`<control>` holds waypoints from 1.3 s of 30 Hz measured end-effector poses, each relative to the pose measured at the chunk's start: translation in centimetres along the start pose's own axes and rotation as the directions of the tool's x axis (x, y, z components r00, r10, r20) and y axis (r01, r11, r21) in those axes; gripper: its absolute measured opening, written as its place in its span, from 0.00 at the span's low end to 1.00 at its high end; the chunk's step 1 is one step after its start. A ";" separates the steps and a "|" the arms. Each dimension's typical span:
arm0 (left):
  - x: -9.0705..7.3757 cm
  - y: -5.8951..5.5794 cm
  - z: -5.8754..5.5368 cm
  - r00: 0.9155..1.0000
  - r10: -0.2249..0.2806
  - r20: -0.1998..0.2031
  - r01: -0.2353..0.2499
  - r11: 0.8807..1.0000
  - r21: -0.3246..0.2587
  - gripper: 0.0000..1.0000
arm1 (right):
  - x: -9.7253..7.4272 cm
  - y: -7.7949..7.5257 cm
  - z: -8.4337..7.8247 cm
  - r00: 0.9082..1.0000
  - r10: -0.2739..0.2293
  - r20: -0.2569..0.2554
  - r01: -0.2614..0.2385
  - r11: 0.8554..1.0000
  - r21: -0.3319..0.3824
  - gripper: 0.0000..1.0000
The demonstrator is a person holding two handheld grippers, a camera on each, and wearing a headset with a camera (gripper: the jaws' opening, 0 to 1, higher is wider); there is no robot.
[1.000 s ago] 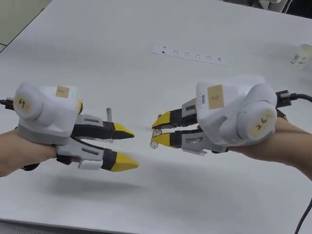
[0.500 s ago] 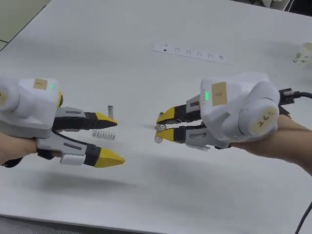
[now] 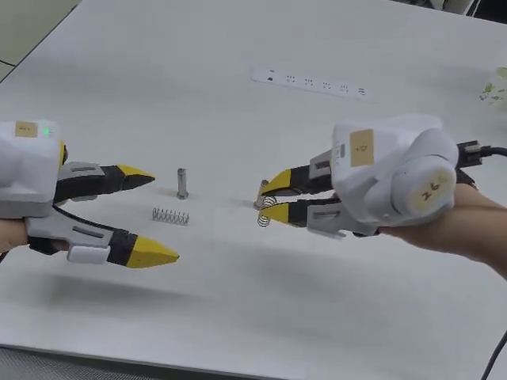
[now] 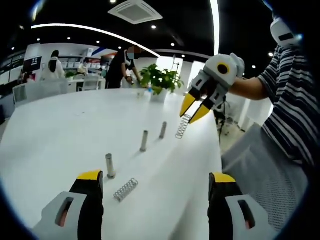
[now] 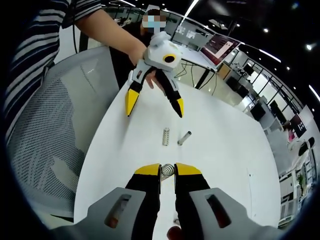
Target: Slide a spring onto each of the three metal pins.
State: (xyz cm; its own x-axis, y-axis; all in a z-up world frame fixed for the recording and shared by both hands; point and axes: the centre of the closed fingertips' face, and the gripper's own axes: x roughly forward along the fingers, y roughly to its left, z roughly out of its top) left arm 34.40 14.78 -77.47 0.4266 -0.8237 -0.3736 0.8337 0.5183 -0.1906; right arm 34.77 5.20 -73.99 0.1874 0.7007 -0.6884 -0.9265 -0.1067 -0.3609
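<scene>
Now my right gripper [image 3: 264,203] pinches a spring [image 3: 267,214] in its jaws, coil hanging slantwise toward the bench [image 3: 238,103]. My left gripper [image 3: 164,215], jaws spread, faces a second spring [image 3: 170,215] lying flat beside an upright pin [image 3: 182,183].

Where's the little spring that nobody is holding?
In the head view the loose spring lies flat on the table, left of middle, just on the near side of a standing metal pin, ahead of the open left claw.
</scene>
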 end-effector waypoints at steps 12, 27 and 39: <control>-1.0 1.1 -1.0 0.998 0.052 -0.018 -0.052 0.998 0.025 0.98 | 0.0 -0.7 -0.8 1.000 -0.014 -0.011 0.014 1.000 0.021 0.07; -1.7 1.5 -0.9 0.997 0.077 -0.007 -0.077 0.997 0.013 0.98 | 0.3 -4.0 -2.2 0.998 -0.058 -0.029 0.061 0.993 0.097 0.07; -2.2 1.9 -1.2 0.995 0.096 -0.003 -0.096 0.995 0.001 0.98 | 0.4 -7.1 -2.4 0.993 -0.117 -0.019 0.119 0.974 0.192 0.07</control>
State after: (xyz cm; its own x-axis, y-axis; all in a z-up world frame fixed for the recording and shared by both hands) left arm 34.58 17.86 -78.08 0.5032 -0.7696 -0.3931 0.7896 0.5943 -0.1527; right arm 42.25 4.50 -73.21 0.3007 0.6950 -0.6531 -0.9430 0.1141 -0.3127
